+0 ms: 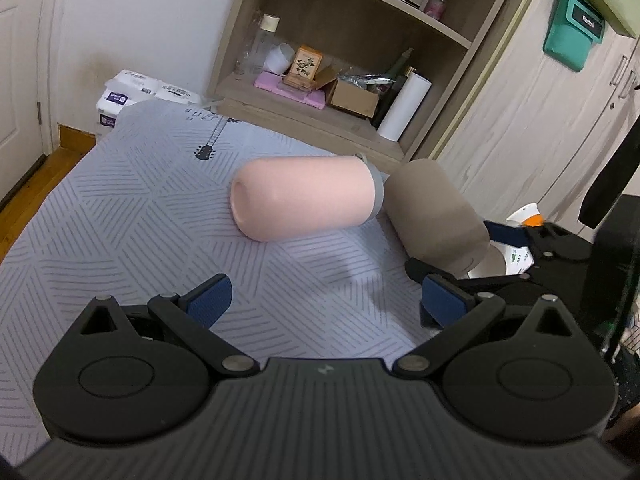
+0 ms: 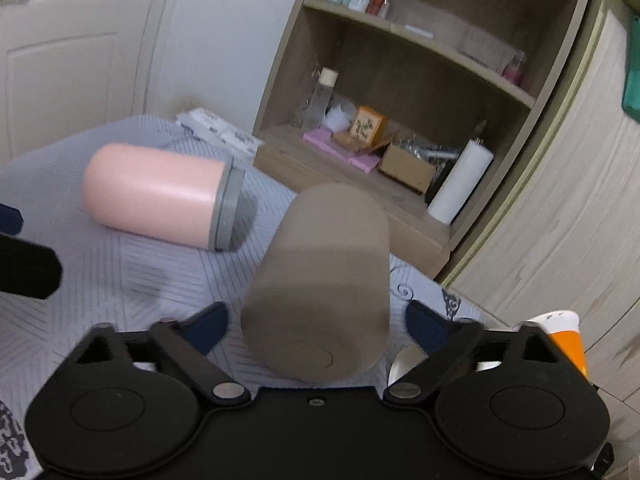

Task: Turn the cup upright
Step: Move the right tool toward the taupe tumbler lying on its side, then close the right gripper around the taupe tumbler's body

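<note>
A taupe cup (image 2: 320, 280) lies on its side on the patterned tablecloth (image 1: 140, 220), its base toward the right wrist camera; it also shows in the left wrist view (image 1: 436, 216). My right gripper (image 2: 316, 324) is open with the cup's base end between its blue pads (image 2: 210, 326), gaps on both sides. A pink cup (image 1: 304, 196) with a grey rim lies on its side to the left; it also shows in the right wrist view (image 2: 160, 194). My left gripper (image 1: 326, 300) is open and empty, in front of the pink cup.
A wooden shelf unit (image 1: 360, 40) with bottles, boxes and a white roll (image 1: 404, 106) stands behind the table. Paper cups (image 1: 520, 240) stand at the right, near the right gripper. Tissue packs (image 1: 132, 96) lie beyond the far table edge. A wooden cabinet is at right.
</note>
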`<action>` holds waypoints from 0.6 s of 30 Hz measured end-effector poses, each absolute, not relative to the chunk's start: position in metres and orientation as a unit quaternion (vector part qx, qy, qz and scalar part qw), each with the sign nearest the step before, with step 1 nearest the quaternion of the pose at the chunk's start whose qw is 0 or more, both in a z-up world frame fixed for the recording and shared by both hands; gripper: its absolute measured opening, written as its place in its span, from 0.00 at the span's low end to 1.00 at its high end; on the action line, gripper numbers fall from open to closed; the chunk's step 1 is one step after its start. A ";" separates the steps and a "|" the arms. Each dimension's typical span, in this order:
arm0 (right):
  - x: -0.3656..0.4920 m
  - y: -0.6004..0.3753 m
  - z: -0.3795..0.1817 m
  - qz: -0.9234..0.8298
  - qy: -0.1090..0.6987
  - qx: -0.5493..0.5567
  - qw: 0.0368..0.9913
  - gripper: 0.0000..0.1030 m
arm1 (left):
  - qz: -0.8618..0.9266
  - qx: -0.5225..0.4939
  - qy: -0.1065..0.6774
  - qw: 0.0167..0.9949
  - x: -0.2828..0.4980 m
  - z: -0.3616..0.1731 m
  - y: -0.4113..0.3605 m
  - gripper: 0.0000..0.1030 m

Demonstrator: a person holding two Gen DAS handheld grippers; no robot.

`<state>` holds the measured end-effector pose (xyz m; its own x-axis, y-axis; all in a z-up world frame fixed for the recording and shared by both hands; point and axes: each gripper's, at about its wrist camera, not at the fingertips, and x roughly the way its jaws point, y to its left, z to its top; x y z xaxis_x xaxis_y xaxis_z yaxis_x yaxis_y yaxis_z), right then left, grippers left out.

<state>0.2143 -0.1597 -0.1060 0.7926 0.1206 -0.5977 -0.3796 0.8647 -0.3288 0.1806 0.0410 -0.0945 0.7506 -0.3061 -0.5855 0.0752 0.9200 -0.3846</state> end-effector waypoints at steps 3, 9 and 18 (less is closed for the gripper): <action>0.215 -0.159 -0.106 0.133 0.299 -0.225 0.918 0.80 | -0.106 -0.168 0.340 0.919 0.181 -0.096 0.039 1.00; 0.204 -0.161 -0.098 0.137 0.308 -0.199 0.920 0.80 | -0.104 -0.156 0.336 0.923 0.174 -0.096 0.035 1.00; 0.160 -0.174 -0.088 0.155 0.332 -0.123 0.922 0.80 | -0.153 -0.182 0.345 0.908 0.155 -0.087 0.032 1.00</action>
<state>0.1601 -0.1736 -0.0880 0.7317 0.2046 -0.6502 -0.3681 0.9215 -0.1242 0.1549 0.0318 -0.0870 0.7150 -0.4033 -0.5711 0.1518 0.8869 -0.4363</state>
